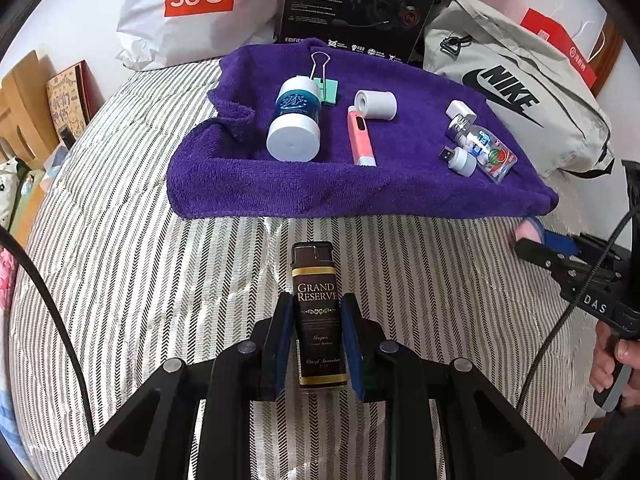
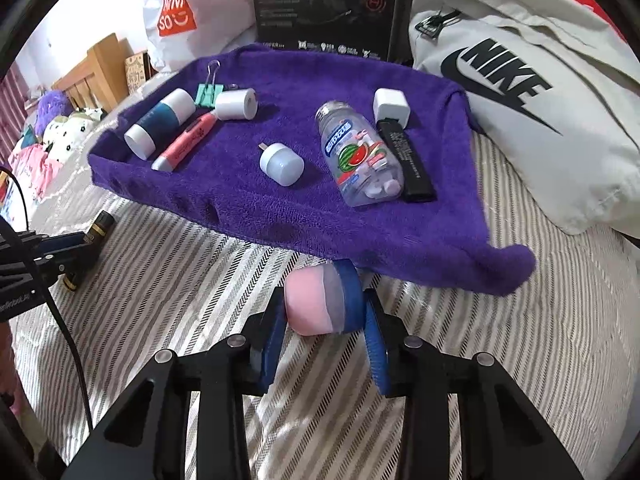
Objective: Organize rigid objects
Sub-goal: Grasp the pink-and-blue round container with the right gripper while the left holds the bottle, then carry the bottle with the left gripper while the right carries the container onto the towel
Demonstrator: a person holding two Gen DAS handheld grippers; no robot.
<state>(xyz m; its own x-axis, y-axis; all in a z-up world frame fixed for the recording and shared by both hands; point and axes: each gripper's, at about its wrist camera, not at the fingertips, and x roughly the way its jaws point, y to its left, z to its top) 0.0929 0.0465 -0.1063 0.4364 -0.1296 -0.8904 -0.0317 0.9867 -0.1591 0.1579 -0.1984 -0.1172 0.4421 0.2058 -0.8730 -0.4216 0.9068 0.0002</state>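
Striped bedding (image 1: 120, 280): left gripper (image 1: 318, 344) clenched on brown lighter (image 1: 318, 312); right gripper (image 2: 324, 332) grasping pink-and-blue container (image 2: 324, 300) near purple towel (image 2: 280, 208).

You have one purple towel (image 2: 288, 216), one binder clip (image 2: 208, 90), two lighters (image 1: 319, 316) (image 2: 406, 160), one candy bottle (image 2: 356, 160).

Purple towel (image 1: 304, 188) on grey-and-white striped bedcover (image 1: 160, 280)
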